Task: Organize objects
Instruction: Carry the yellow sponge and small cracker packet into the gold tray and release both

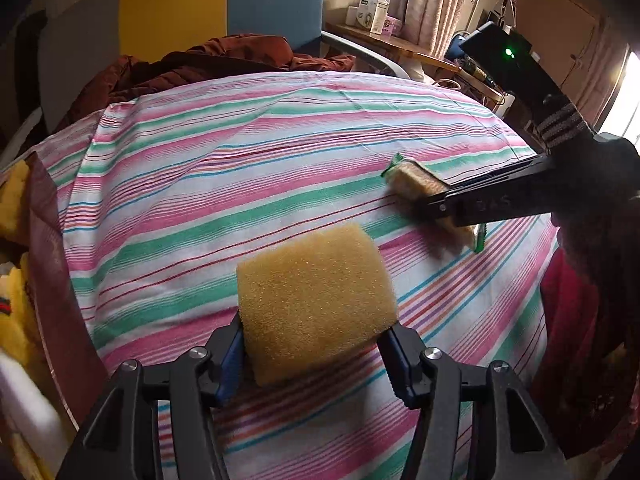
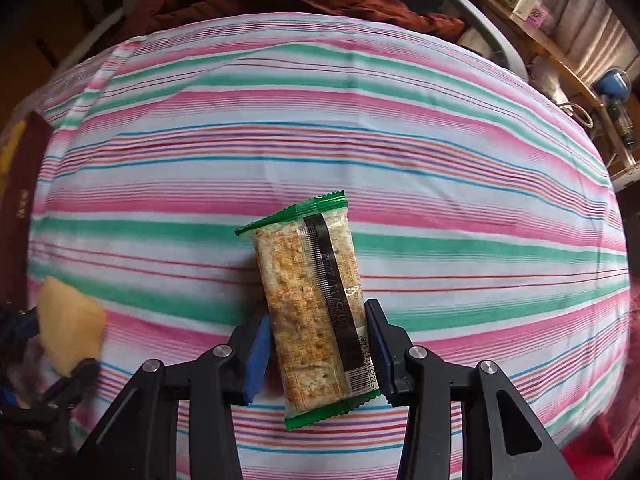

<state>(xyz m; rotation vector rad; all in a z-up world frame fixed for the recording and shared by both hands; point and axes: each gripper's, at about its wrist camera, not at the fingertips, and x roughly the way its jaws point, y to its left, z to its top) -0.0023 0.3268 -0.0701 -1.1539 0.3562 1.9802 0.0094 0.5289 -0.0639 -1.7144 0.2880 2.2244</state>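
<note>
A yellow sponge (image 1: 316, 308) sits between the fingers of my left gripper (image 1: 314, 336), whose pads press its two sides just above the striped bedsheet (image 1: 240, 160). In the right wrist view the same sponge (image 2: 70, 328) shows at the far left. A cracker pack (image 2: 316, 300) in clear wrap with green ends lies lengthwise between the blue pads of my right gripper (image 2: 318, 344), and both pads touch its long edges. From the left wrist view the right gripper (image 1: 440, 204) reaches in from the right over that cracker pack (image 1: 416, 180).
A rumpled dark red blanket (image 1: 200, 64) lies along the far edge of the bed. Yellow plush things and a brown bag (image 1: 44, 216) crowd the left edge. A wooden table with boxes (image 1: 376, 12) stands beyond, and red cloth (image 1: 572, 320) hangs at the right.
</note>
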